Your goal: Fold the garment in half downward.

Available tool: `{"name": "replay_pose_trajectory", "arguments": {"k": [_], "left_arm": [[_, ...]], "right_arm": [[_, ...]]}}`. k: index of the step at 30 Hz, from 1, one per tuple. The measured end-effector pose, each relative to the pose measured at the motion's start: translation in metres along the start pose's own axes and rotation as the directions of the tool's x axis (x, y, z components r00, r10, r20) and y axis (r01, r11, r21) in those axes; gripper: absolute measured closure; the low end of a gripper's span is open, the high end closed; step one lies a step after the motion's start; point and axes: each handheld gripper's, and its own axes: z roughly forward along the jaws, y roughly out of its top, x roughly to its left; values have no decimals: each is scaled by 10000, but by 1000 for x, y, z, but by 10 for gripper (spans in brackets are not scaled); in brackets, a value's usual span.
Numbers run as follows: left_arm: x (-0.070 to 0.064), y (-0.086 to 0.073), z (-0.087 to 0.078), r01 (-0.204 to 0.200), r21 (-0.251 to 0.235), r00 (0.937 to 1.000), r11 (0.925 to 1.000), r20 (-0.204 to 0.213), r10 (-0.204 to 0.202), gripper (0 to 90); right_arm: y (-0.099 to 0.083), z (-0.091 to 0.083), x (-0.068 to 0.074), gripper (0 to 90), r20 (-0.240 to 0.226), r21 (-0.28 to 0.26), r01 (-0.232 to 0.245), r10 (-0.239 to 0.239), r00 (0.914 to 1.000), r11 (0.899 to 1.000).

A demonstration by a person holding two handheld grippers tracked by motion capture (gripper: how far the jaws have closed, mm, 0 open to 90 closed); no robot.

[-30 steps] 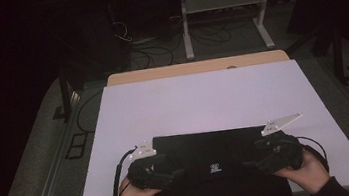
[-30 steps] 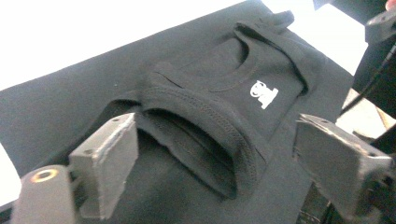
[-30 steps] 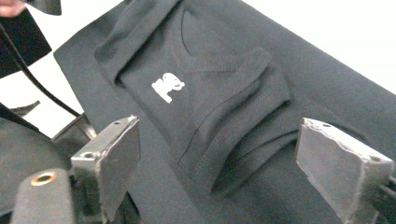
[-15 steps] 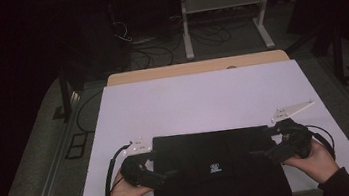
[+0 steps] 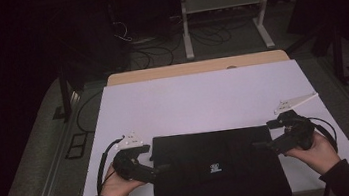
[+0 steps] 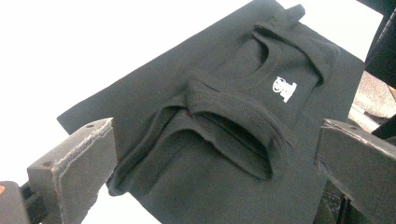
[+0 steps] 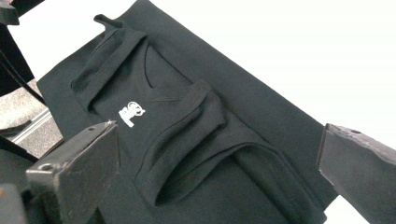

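**Both grippers pull back off the folded top**

You have drawn both hands outward over the last second. A second ago your grippers sat close in at the near corners of the black garment (image 5: 216,168); now your left gripper (image 5: 157,168) sits at its left edge and your right gripper (image 5: 261,144) has swung out to its right edge, higher up the table. Both are released: in the left gripper view the two jaws stand wide apart with nothing between them, and the right gripper view shows the same. Neither one touches the cloth, as far as these views tell.

The garment itself has not shifted. It lies flat at the near edge of the white table (image 5: 203,99), centred between your hands, its near part running to or past the table's edge (the high view is too dark to say which). In the left gripper view you see a sleeveless top (image 6: 233,116) folded over, with a small white logo (image 6: 283,88) near the neckline and the armhole hems bunched in thick ridges.

That reads as a fold just set down and let go, so my guess is you are lining up for the next grab at the two side edges.

Count: one garment, one logo, two grippers, two hands, one white table.
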Motion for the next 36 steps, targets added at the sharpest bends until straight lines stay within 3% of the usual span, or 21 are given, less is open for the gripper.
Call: {"name": "replay_pose_trajectory", "arguments": {"k": [21,26,32,36], "left_arm": [[21,26,1,-127,160,9997,9998,-199,131,0],[28,29,4,181,-89,9998,9998,-47,-182,0],[37,28,7,290,-19,9994,9996,-181,-291,0],[42,26,11,517,-95,9985,9986,-162,-518,0]], "right_arm": [[13,-3,-27,0,109,15,-90,90,9999,10000],[15,0,-36,0,99,48,-209,209,9997,9998],[17,5,-46,0,43,104,-372,372,9993,9993],[17,8,-50,0,-22,0,-184,184,9998,9998]]}}
